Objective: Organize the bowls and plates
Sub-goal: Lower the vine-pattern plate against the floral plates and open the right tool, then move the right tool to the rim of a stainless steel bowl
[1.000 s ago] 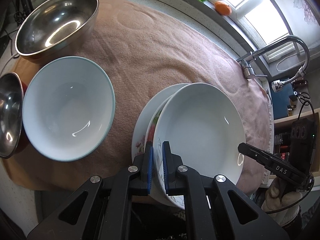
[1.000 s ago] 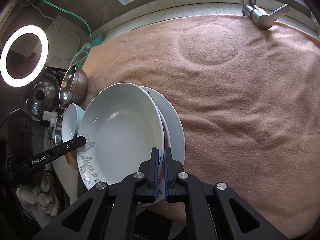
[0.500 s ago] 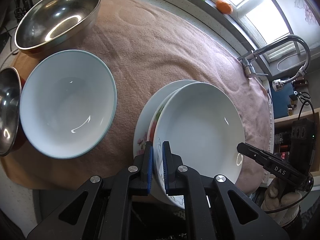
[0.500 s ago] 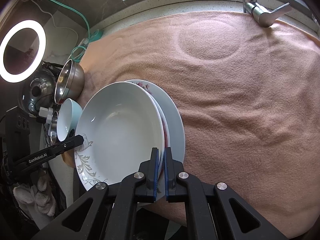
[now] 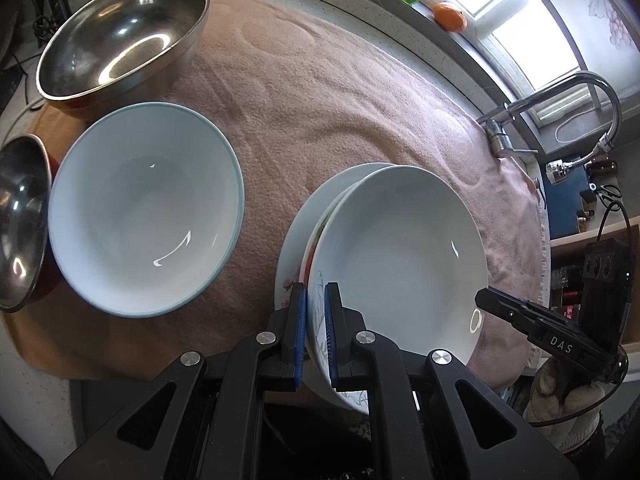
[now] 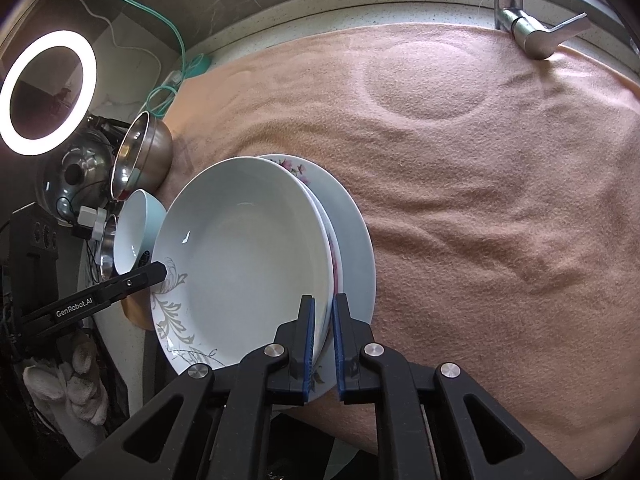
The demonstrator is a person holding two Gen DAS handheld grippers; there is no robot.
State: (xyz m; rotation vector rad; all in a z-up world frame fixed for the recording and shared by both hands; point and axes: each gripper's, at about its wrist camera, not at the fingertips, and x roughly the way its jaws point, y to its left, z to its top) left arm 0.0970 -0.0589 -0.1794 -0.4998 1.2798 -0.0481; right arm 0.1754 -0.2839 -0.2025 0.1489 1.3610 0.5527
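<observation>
Right now, status per item:
left gripper (image 5: 315, 332): jaws are clamping the near rim of the top plate (image 5: 400, 260), pads pressing on both faces.
right gripper (image 6: 323, 344): jaws have just been opening; rim of the stack is sitting between the pads, gap showing on the right pad, so it looks to be letting go.
plate stack: top plate is sitting on a floral plate (image 6: 294, 168) and a wider white plate (image 6: 352, 248), on the towel (image 6: 480, 200) covering the desk.
progress: plates are looking stacked; blue-rimmed bowl (image 5: 146, 208) and two steel bowls (image 5: 120, 40) are lying separately, not nested.
writing: "GenRobot.AI" on left gripper, "DAS" on right.
</observation>
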